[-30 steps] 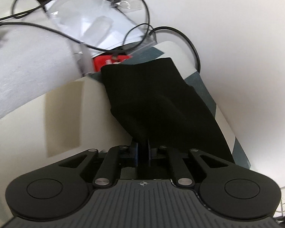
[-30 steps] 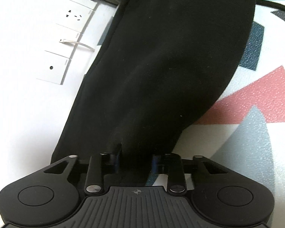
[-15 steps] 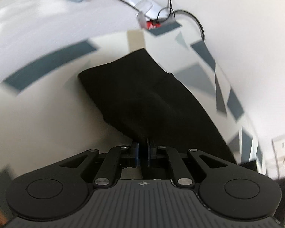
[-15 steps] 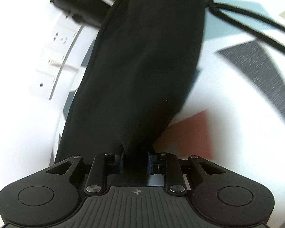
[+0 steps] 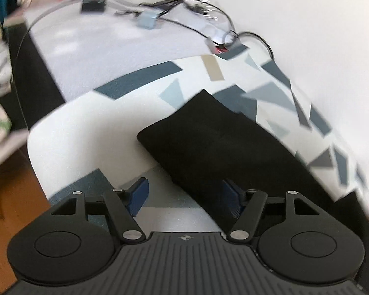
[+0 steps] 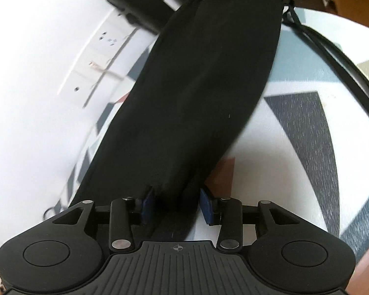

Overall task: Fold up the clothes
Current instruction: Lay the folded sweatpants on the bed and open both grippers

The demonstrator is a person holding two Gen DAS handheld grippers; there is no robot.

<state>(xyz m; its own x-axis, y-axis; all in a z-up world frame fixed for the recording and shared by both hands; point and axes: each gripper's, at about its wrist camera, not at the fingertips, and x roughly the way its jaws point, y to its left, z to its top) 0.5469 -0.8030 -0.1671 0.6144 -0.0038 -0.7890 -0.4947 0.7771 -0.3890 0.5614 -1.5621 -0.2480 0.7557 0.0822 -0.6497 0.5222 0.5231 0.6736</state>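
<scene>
**Black garment between parted jaws**

The patterned mat (image 5: 125, 113) carries the black garment (image 5: 216, 145) along its wall-side edge. The left gripper (image 5: 185, 196) has its jaws apart, cloth beside the right one. The right gripper (image 6: 177, 206) has its jaws apart, loosely straddling the garment's end.

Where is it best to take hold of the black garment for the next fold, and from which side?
Probably the free end of the black garment, at its near corner in the left wrist view. It lies flat on the patterned cloth with bare cloth beside it, so the open left gripper could come low from that side.
</scene>
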